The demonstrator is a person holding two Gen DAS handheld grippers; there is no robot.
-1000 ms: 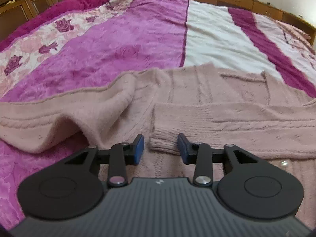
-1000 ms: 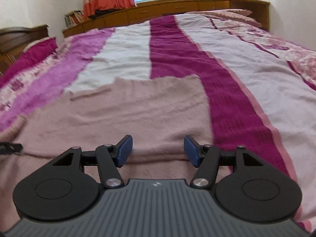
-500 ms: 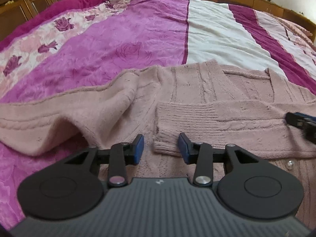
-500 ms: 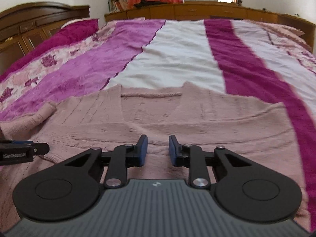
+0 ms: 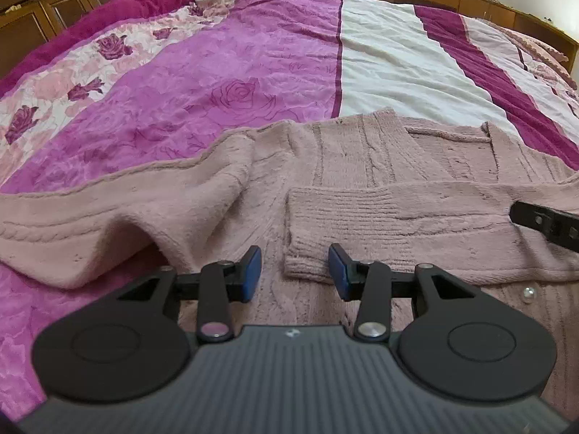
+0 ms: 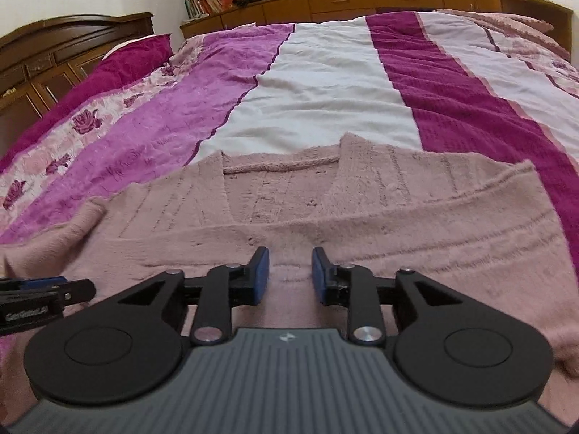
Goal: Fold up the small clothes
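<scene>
A pink knitted cardigan (image 5: pixel 362 152) lies spread on the bed, neckline toward the far side. One sleeve is folded across the chest, and its ribbed cuff (image 5: pixel 307 224) ends just ahead of my left gripper (image 5: pixel 294 275), which is open with the cuff's near corner between its fingertips, unpinched. The other sleeve (image 5: pixel 108 224) trails off to the left in a loose fold. My right gripper (image 6: pixel 290 271) hovers low over the folded sleeve (image 6: pixel 398 231); its jaws are opening and only the fabric below shows between them. Each gripper shows at the edge of the other's view.
The striped purple, white and magenta bedspread (image 6: pixel 325 83) stretches far beyond the cardigan. A dark wooden headboard (image 6: pixel 72 43) stands at the left and low wooden cabinets (image 6: pixel 362 0) run along the far wall. A pearl button (image 5: pixel 529 294) sits on the cardigan's front.
My right gripper swung leftward from the cardigan's right side to its middle, its jaws narrowing and then widening a little. It entered the left wrist view at the right edge. The left gripper barely moved.
</scene>
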